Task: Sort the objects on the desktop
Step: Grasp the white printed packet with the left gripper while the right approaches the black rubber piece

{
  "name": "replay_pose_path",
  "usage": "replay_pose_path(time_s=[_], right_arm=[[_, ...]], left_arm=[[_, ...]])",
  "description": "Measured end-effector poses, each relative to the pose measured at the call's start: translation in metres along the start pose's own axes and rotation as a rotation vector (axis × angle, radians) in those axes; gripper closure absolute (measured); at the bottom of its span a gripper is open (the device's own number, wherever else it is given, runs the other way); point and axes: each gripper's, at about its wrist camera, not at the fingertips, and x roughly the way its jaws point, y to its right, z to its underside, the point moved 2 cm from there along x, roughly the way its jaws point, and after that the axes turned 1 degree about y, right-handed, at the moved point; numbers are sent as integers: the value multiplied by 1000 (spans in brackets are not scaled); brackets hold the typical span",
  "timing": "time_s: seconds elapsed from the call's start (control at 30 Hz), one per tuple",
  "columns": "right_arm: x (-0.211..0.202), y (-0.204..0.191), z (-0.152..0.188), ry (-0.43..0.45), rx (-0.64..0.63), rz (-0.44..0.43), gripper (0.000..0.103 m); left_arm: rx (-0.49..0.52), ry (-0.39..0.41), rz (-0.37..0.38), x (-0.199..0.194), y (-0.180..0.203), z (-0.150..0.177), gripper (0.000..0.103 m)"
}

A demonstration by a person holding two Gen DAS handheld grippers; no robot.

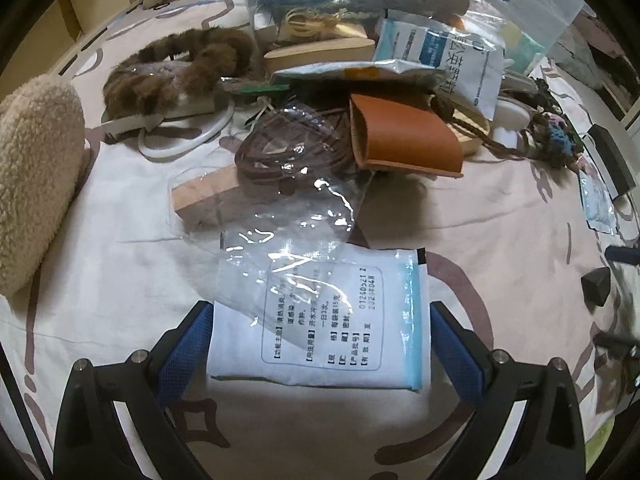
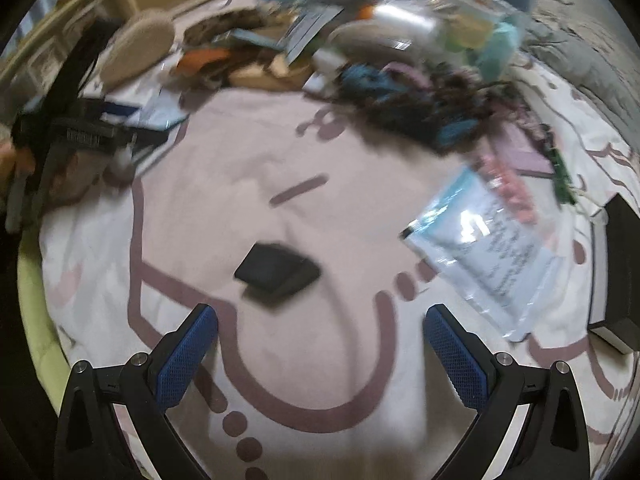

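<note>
Most things were still in a messy pile (image 1: 360,80) at the top of the frame. The left gripper (image 1: 320,340) stood wide apart around a white packet (image 1: 320,320), low in the middle. The right gripper (image 2: 320,344) was apart and empty.

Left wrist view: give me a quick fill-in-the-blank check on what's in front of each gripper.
1. The white sachet lies between the fingers of the ____ gripper.
2. The left gripper's jaws are ____.
3. The folded leather piece is ____ in colour.
4. Ahead of the right gripper lies a small ____ block.

Missing words: left; open; brown; black
</note>
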Motion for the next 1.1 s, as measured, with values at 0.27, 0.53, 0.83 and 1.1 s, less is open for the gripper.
replay_pose_path(time_s=[0.27, 0.53, 0.83, 1.1], right_arm=[[6, -3, 0, -3, 2, 17, 0], [12, -3, -3, 2, 36, 36, 0], [15, -2, -12, -61, 78, 55, 0], [7, 5, -17, -63, 182, -6, 0]], left_arm=[[18, -15, -18, 3, -3, -2, 0], [9, -31, -11, 4, -10, -8, 0], [-13, -27, 3, -1, -28, -14, 12], [-7, -33, 5, -4, -40, -17, 21]])
